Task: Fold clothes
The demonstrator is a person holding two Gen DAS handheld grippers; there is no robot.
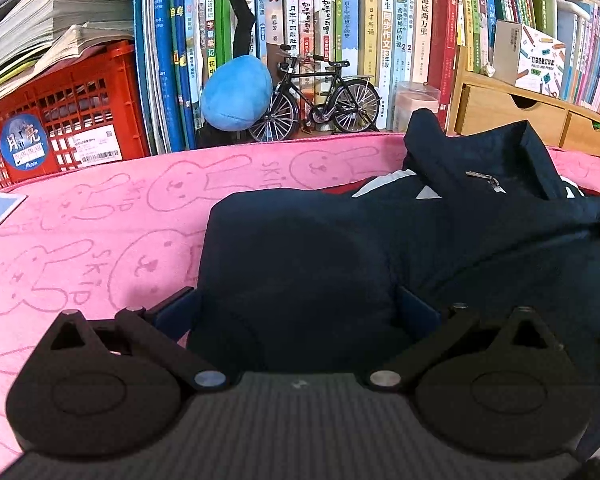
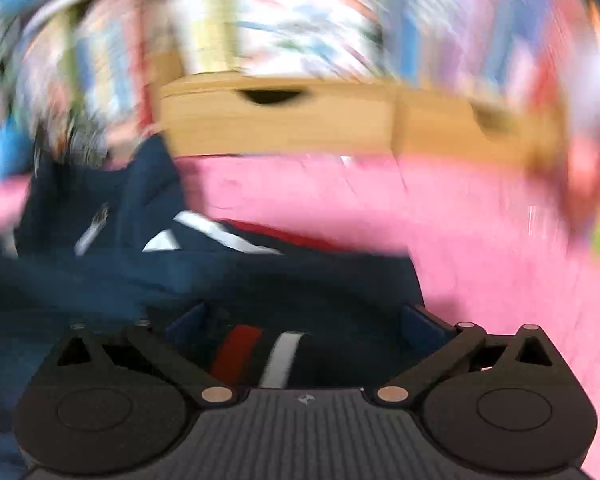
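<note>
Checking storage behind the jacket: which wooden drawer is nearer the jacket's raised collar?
The left wooden drawer, with the half-moon finger cutout, sits right behind the navy jacket collar; the right drawer lies further along, toward the frame edge.

Home study or child's room. Packed row of children's books (image 1: 384,20) along back edge of surface; red plastic crate (image 1: 60,128) heaped with workbooks at back left corner; wooden desktop drawer unit (image 1: 512,116) at back right. Model bicycle (image 1: 320,96), blue plush toy (image 1: 236,94) before books. Pink rabbit-print blanket (image 1: 100,232) covers surface.
</note>
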